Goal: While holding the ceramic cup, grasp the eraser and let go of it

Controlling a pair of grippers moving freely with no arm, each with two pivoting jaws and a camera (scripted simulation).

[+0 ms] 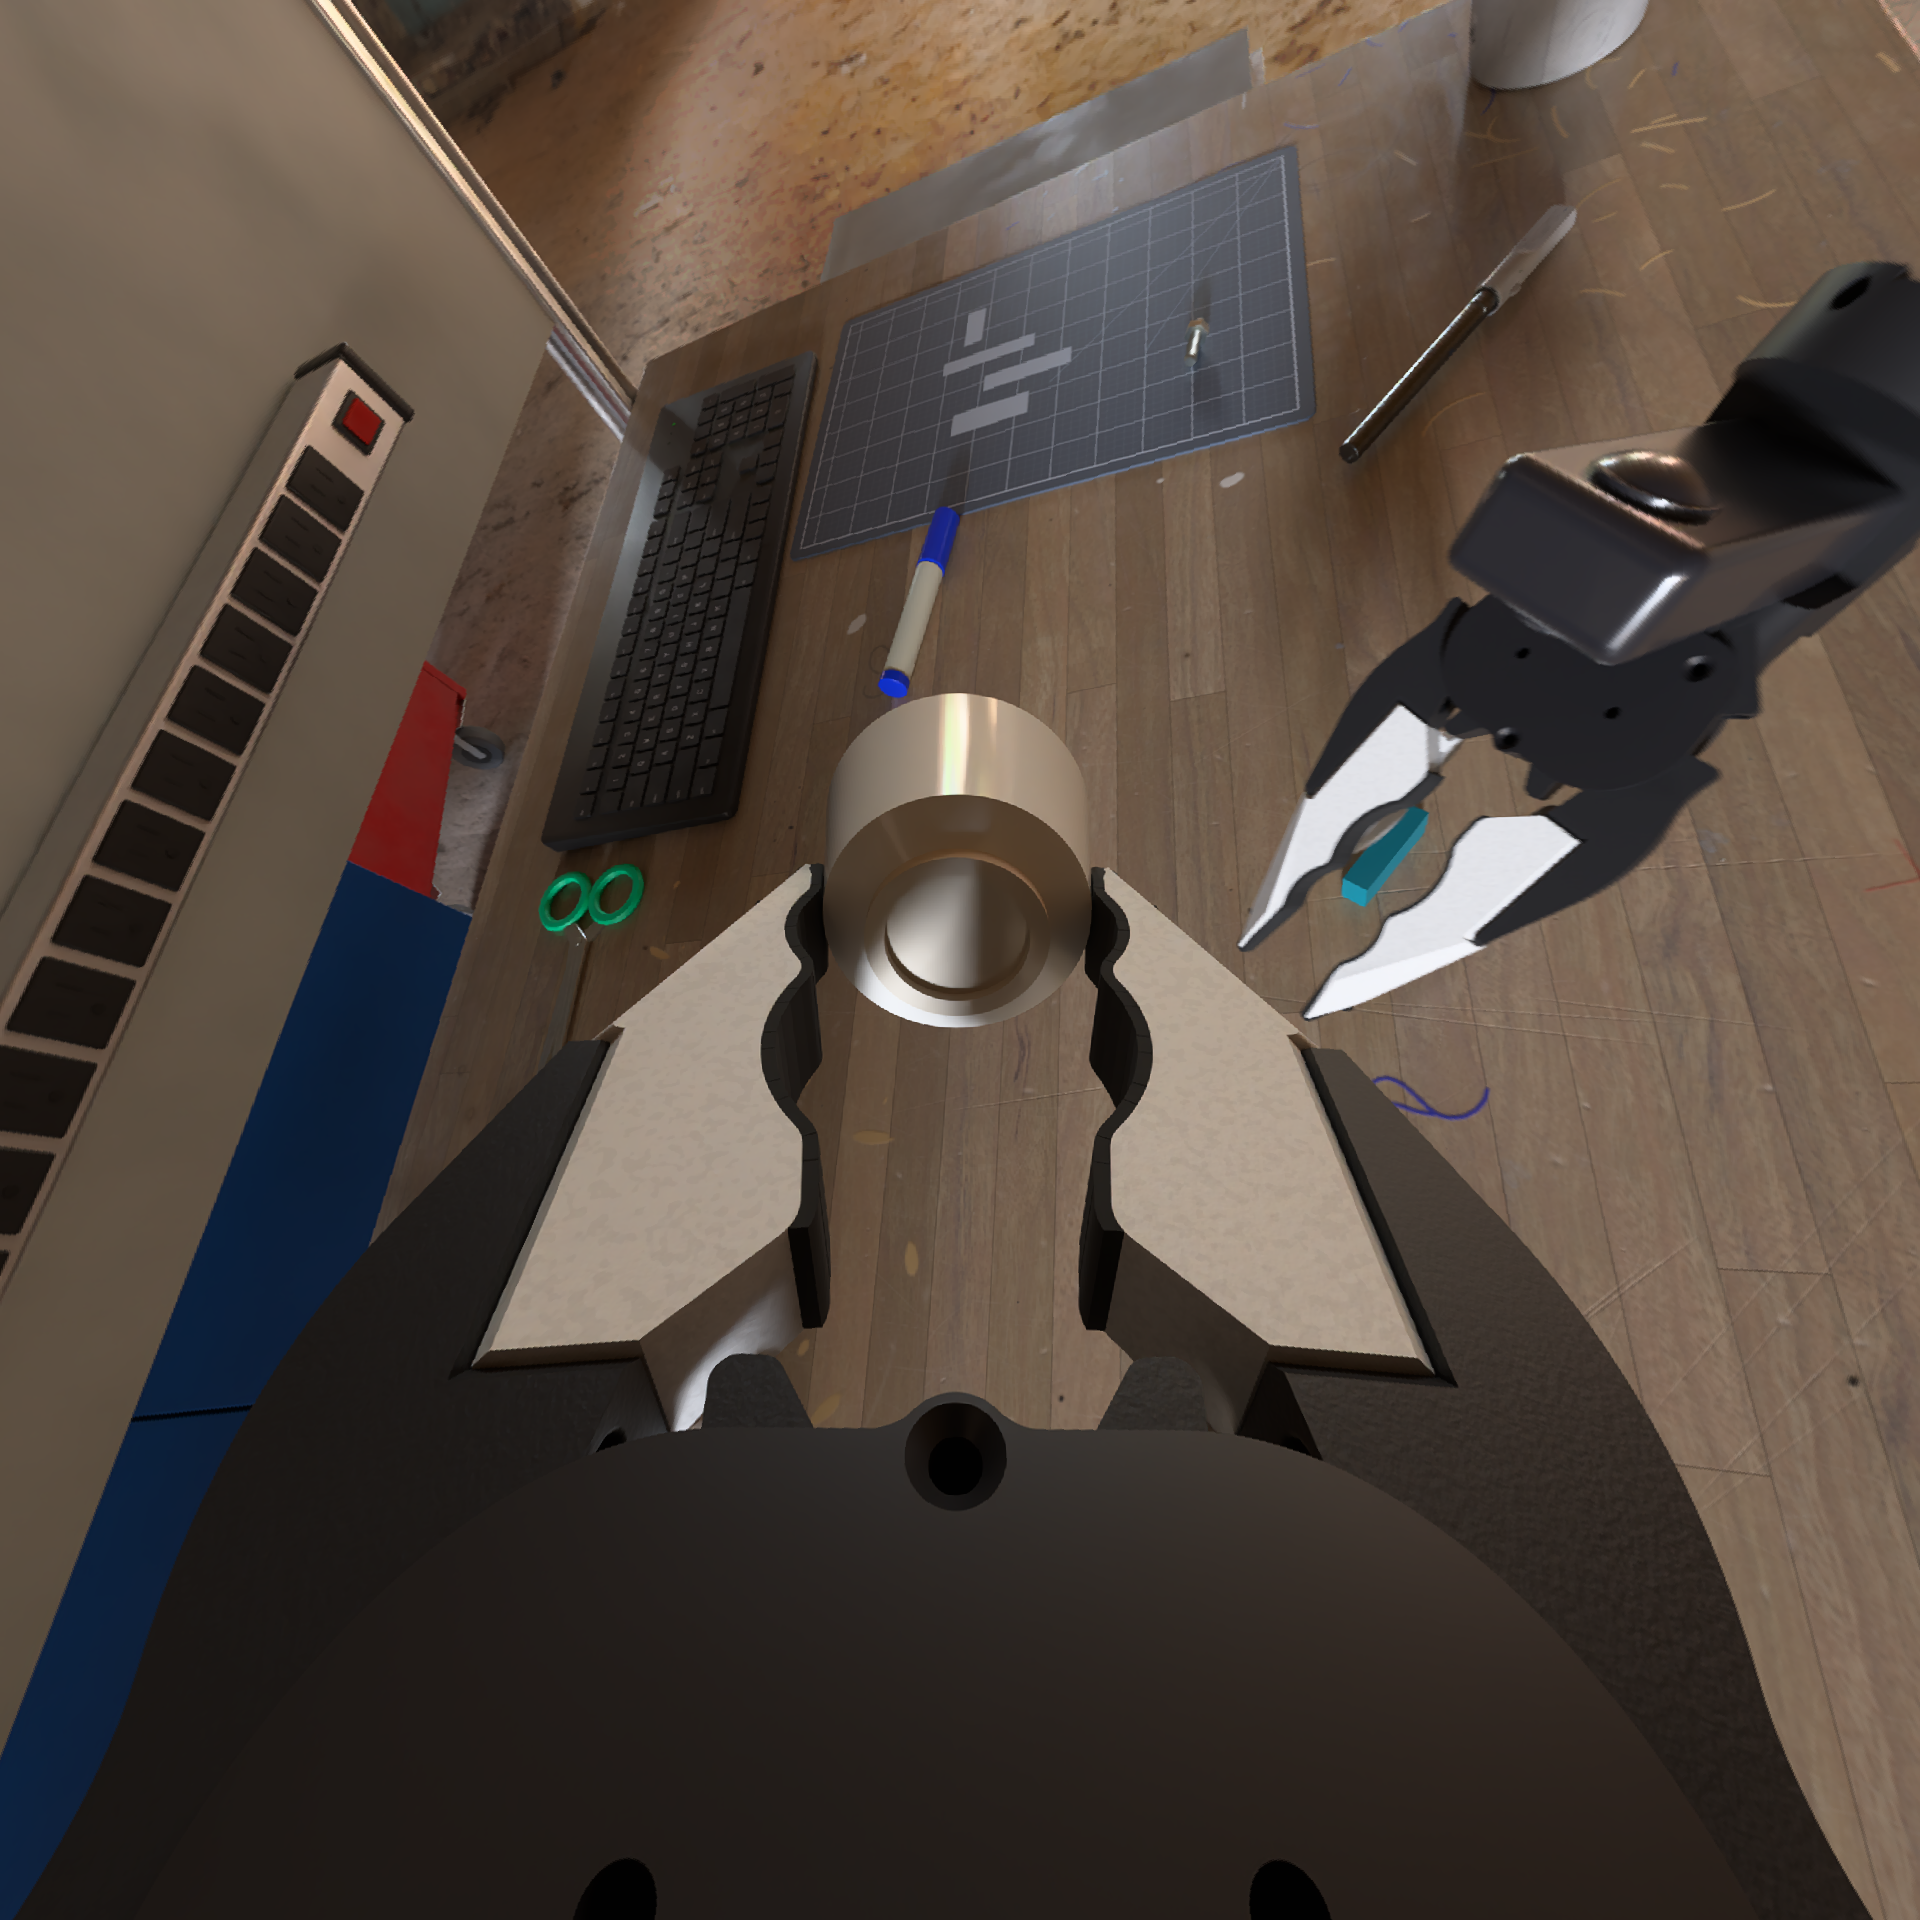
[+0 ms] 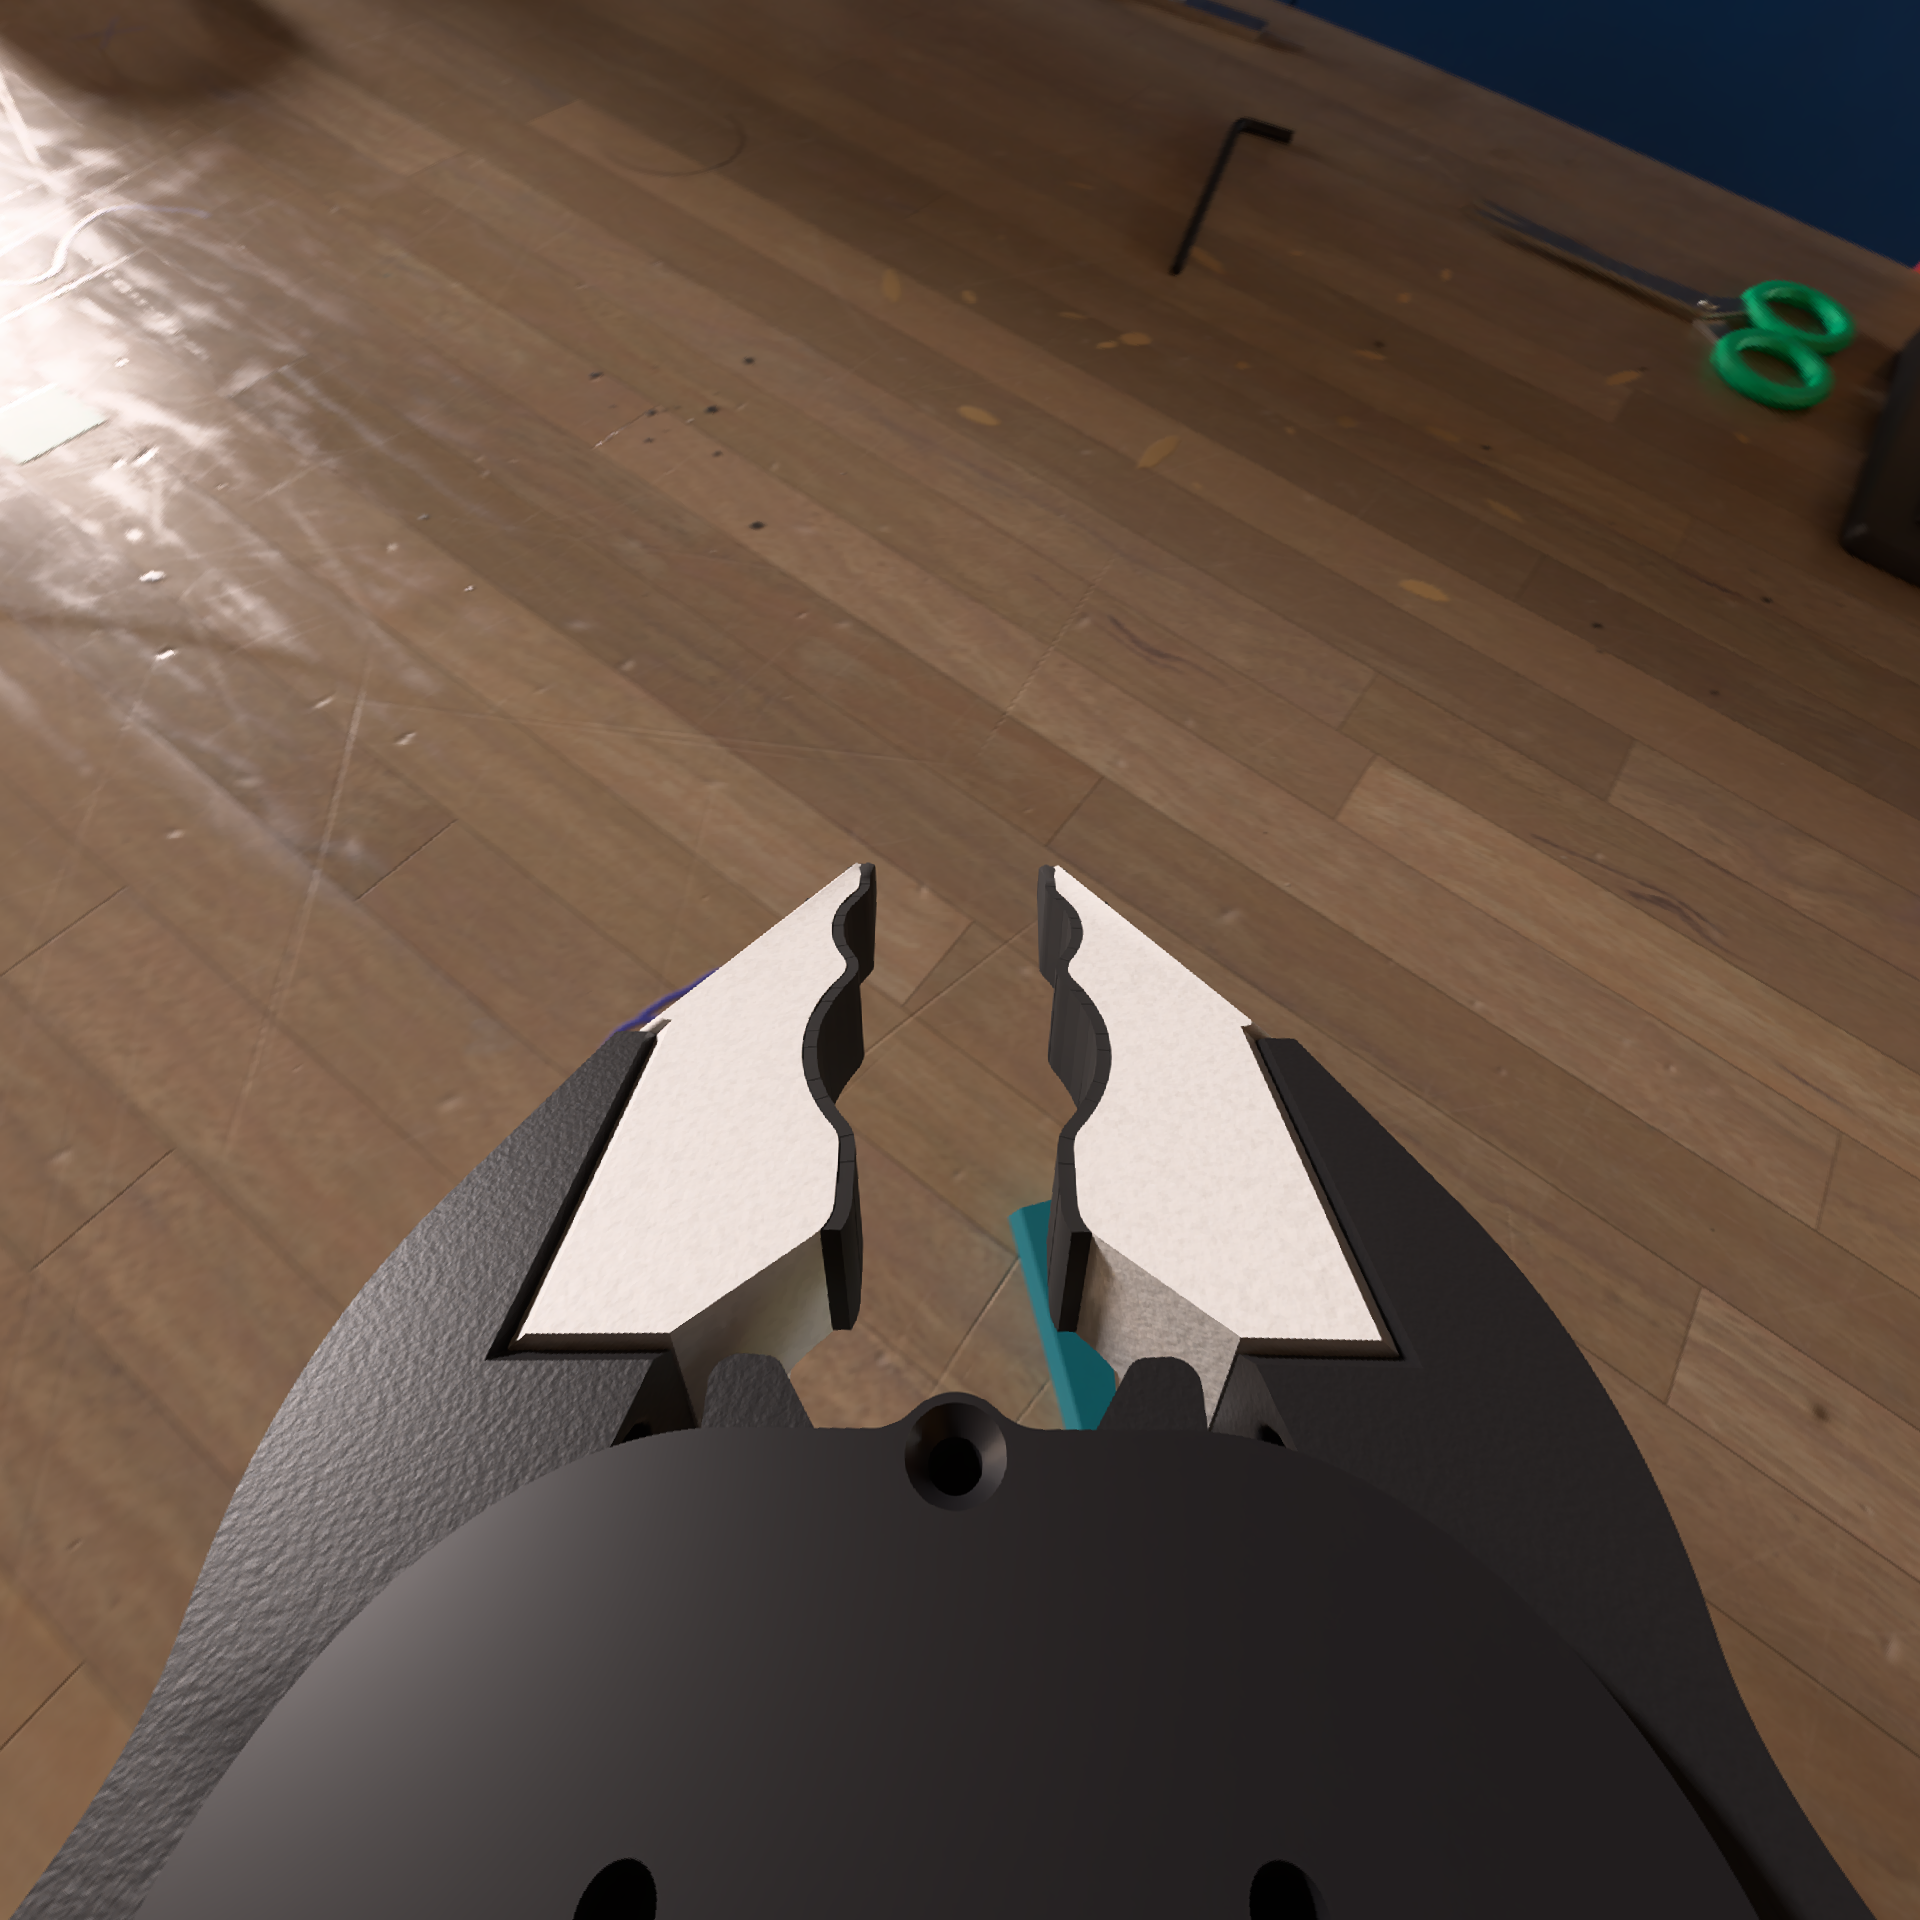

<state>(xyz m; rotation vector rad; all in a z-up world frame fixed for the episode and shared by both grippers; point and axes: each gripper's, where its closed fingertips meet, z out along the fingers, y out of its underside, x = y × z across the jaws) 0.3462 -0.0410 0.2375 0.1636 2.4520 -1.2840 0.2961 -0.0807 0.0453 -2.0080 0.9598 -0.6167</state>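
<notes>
At frame centre the left gripper (image 1: 956, 914) is clamping the smooth, breakable cup (image 1: 958, 857), while at right the right gripper (image 1: 1276, 977), jaws apart, is straddling the small, light, grippy eraser (image 1: 1384, 857), best pinched across its long sides.

The left gripper (image 1: 956, 914) is showing a rounded, smooth black-brown body with a countersunk screw hole at its front centre and two dark oval holes near the lower edge. Its two fingers (image 1: 675, 1174) are wearing flat, tan, paper-like plates set into black frames, their inner edges cut in wavy scallops backed by black pads.

The right gripper (image 2: 956, 883) is looking the same in shape, though its shell is appearing grainy charcoal and its finger (image 2: 717, 1153) plates off-white. Seen from the left wrist view, a boxy dark camera housing is sitting behind that screw-hole end.
</notes>
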